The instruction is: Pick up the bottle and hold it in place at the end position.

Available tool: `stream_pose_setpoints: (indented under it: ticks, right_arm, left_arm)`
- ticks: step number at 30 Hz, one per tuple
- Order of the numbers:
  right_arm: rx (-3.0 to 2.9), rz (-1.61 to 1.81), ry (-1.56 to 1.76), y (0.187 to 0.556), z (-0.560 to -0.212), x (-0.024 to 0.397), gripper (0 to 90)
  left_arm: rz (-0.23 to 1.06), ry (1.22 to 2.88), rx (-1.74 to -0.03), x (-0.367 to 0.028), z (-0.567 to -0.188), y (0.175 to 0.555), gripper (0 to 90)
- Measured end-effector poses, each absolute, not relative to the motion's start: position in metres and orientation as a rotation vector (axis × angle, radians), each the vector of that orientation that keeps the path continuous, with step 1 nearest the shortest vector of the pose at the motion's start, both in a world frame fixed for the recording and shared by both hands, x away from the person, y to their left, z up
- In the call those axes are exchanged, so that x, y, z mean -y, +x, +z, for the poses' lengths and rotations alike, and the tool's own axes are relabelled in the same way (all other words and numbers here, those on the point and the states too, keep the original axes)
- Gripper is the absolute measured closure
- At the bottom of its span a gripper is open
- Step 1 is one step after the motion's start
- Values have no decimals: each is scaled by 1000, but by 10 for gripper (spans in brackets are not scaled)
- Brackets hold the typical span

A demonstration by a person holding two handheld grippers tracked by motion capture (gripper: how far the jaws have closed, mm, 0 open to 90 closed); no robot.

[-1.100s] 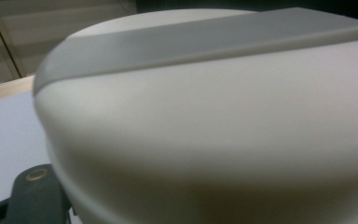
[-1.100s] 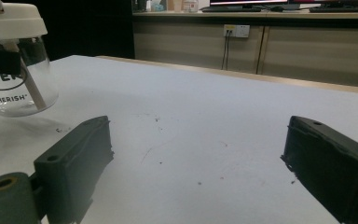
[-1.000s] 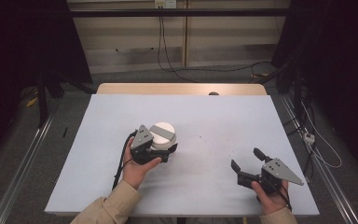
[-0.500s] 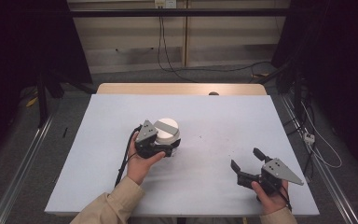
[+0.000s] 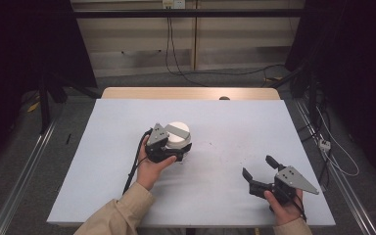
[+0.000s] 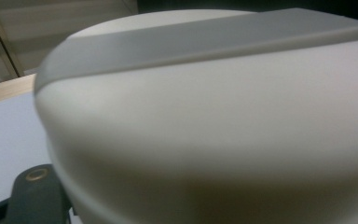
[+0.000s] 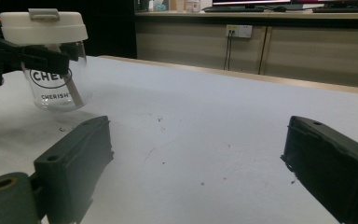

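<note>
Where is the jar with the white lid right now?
In the high view the jar stands just left of the table's middle, shut in the left gripper; the open right gripper waits near the front right.

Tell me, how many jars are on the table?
1. The jar, clear with a white lid, is near the table's middle, right at the left gripper. Nothing on the table looks big enough to hide another.
</note>
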State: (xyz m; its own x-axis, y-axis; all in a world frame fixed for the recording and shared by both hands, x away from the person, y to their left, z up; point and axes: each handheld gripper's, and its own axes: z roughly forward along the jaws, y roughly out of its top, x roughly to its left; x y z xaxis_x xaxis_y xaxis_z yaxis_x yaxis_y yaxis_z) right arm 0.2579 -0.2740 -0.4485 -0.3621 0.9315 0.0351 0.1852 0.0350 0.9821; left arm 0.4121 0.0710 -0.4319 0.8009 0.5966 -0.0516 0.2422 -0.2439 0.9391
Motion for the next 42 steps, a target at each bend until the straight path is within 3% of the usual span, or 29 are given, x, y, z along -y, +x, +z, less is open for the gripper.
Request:
stream_pose_setpoints:
  ticks: [42]
  right_arm:
    - [-1640,1390,1149,258,-449,273,73]
  left_arm:
    - [404,1837,-639,-53,-431,436,184]
